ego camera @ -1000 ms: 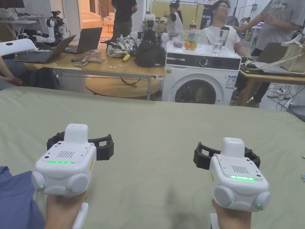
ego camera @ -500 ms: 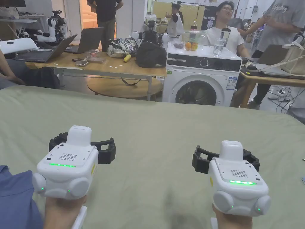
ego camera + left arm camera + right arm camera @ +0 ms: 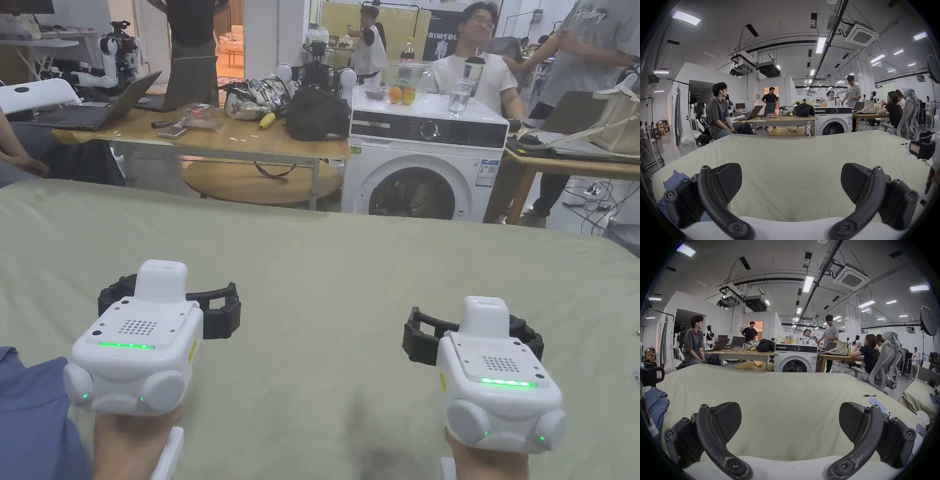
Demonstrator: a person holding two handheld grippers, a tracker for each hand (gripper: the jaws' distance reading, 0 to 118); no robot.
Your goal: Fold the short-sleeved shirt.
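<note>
In the head view, the left gripper (image 3: 167, 299) and the right gripper (image 3: 473, 329) are held side by side over a wide surface covered with a pale green sheet (image 3: 325, 262), which looks like a bed, and nothing lies between them or in front of them. The blue shirt (image 3: 31, 419) lies in the lower left corner of the frame, just beside the hand that holds the left gripper, and it looks crumpled, not spread. In the left gripper view, the fingers (image 3: 728, 181) stand wide apart with only bare sheet between them, so they hold nothing; a piece of the blue cloth shows at the lower left, behind the left finger. In the right gripper view, the fingers (image 3: 727, 418) are also spread wide and empty, and the blue shirt is at the left edge of the frame, near the other gripper. I judge that the folding itself is not yet begun: this is the step before the first grasp. The next move calls, I think, for turning both grippers toward the lower left, taking the shirt by two points such as the shoulders, and bringing it to the bare middle of the sheet to lay it flat. How the shirt is lying I cannot tell, because most of it is outside the frames.
</note>
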